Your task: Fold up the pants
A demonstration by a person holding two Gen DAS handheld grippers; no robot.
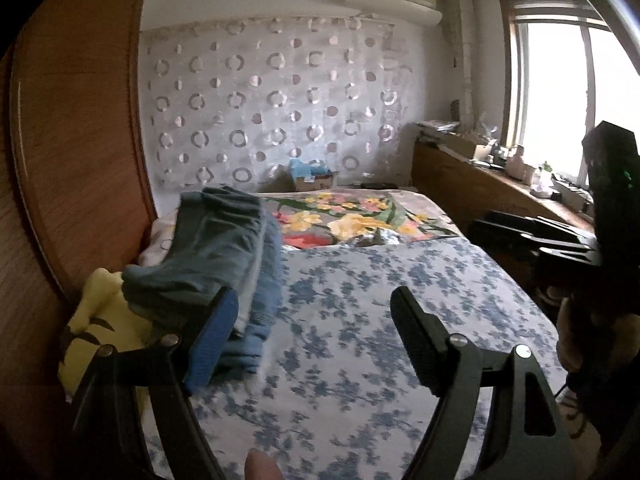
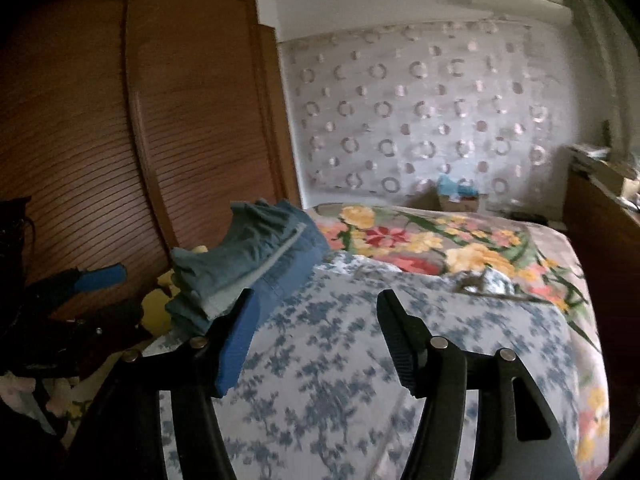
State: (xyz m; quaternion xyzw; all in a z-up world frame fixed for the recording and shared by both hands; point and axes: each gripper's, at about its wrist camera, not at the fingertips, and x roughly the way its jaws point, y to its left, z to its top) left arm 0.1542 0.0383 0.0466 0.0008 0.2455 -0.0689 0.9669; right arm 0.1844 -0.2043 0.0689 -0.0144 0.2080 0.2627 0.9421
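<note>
We are hovering both grippers over the bed (image 1: 360,320).
Left gripper (image 1: 316,312) and right gripper (image 2: 314,316) are holding jaws spread, empty; folded pants (image 1: 224,248) are lying stacked beside the wardrobe (image 1: 80,140).

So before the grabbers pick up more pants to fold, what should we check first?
1. Left gripper open and holding nothing: ok.
2. Right gripper open and holding nothing: ok.
3. Folded pile of clothes stacked at the bed's left side, not toppled: ok.
4. Blue-flowered sheet bare in front of both grippers for spreading: ok.
5. Next pants to fold in view: not ok, none seen lying loose.
</note>
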